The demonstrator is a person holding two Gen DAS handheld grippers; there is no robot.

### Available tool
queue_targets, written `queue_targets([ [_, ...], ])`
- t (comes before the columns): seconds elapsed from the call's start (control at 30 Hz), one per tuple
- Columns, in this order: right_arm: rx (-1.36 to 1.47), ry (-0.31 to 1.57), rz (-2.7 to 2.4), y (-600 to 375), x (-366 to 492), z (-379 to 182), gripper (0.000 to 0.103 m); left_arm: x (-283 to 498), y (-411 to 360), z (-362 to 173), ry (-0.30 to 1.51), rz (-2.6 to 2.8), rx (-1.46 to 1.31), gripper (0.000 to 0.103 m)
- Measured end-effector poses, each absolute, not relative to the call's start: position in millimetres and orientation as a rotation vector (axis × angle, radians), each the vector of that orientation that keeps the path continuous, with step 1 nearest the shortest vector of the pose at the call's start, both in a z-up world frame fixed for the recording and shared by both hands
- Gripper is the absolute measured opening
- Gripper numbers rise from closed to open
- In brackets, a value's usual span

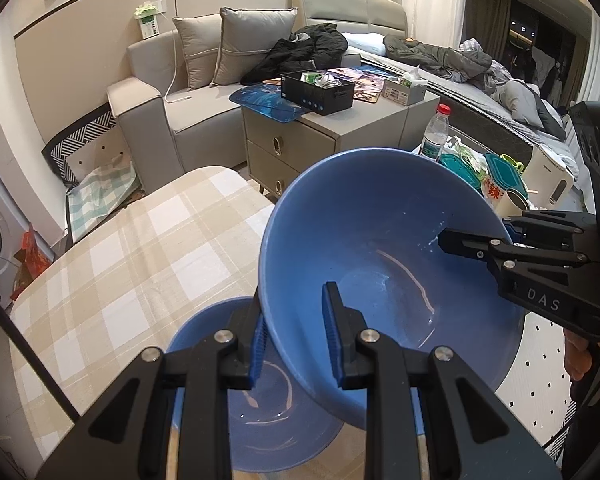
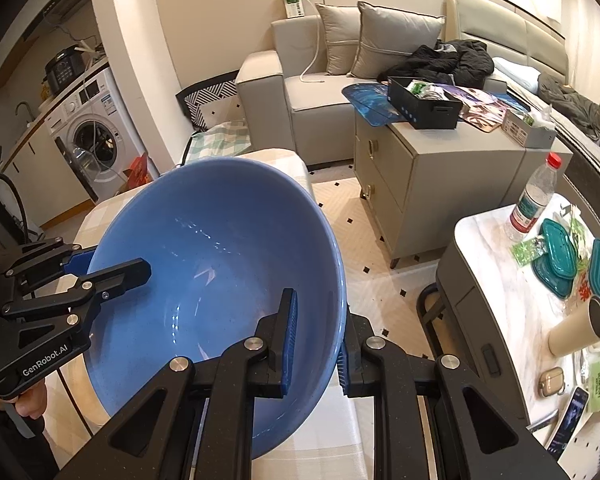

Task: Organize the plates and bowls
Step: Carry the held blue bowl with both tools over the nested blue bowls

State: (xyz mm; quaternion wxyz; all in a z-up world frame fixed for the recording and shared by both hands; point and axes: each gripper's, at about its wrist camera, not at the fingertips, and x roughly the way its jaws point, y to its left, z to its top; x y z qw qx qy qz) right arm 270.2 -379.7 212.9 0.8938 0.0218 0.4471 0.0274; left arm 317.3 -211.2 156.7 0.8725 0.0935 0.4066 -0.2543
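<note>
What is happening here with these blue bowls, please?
A person holds a gripper in each hand, and both are clamped on the rim of one big blue bowl, tilted above the checked tablecloth. The left gripper pinches the near rim, with one finger inside the bowl and one outside. The right gripper grips the opposite rim in the same way. A second blue bowl sits on the table underneath. The held bowl is not yet set down.

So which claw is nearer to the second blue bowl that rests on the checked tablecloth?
Left. The left claw hangs directly above that lower blue bowl; the right claw grips the lifted blue bowl's far rim.
</note>
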Motion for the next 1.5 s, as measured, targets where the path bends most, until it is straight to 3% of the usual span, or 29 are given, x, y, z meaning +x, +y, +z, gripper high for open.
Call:
queue_targets([
  [0.83, -0.013, 0.970, 0.195, -287.3, 284.1, 194.5, 0.017, 303.9, -123.6, 139.7, 0.884, -0.396, 0.128, 0.024],
  [1.5, -0.044, 1.028, 0.230, -259.9, 293.0, 164.1, 0.017, 301.8, -99.3, 107.6, 0.939, -0.362, 0.097, 0.024],
])
